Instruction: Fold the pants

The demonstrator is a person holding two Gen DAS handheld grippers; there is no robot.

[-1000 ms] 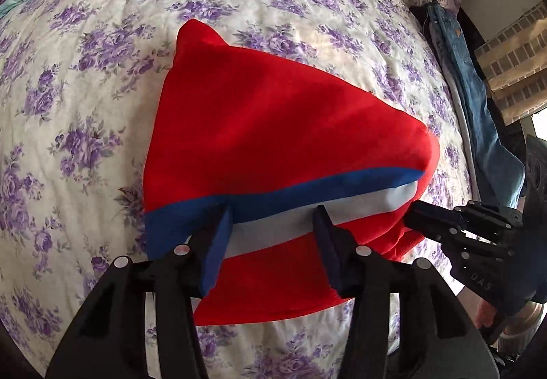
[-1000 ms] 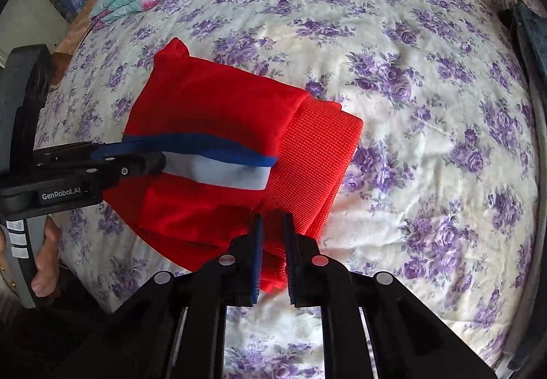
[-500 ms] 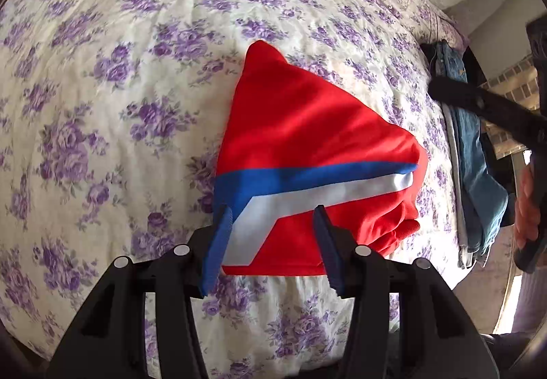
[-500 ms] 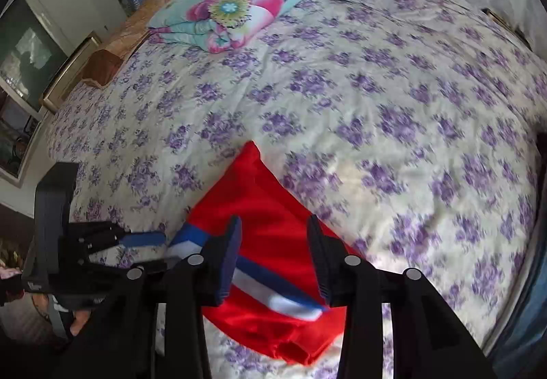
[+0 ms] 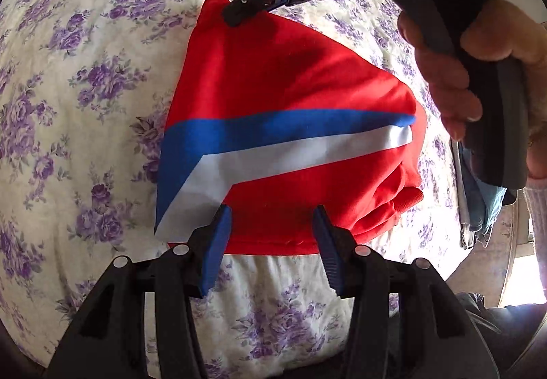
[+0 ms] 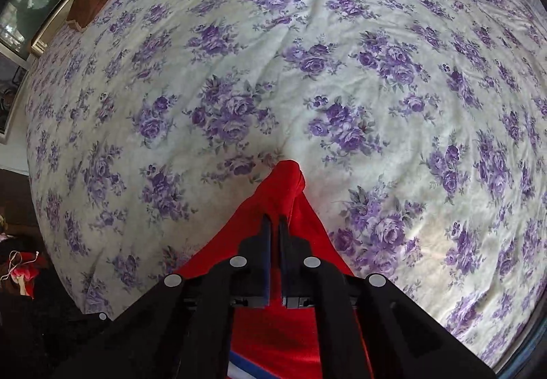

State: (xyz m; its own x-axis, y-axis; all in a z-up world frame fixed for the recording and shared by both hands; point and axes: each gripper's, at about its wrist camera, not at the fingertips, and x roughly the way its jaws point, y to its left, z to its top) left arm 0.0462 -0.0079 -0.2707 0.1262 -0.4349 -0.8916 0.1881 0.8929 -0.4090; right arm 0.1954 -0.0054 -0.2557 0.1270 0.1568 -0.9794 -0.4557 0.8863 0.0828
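right gripper fingers clenched on red pants' far corner, spread half a second ago, left gripper released at near hem

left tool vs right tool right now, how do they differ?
The left tool is open, blue pads spread at the near edge of the red pants, pinching nothing; the right tool is shut on the far corner. The left sits at the near hem, the right reaches across to the opposite tip. Both are black with blue pads, over the floral bedsheet.
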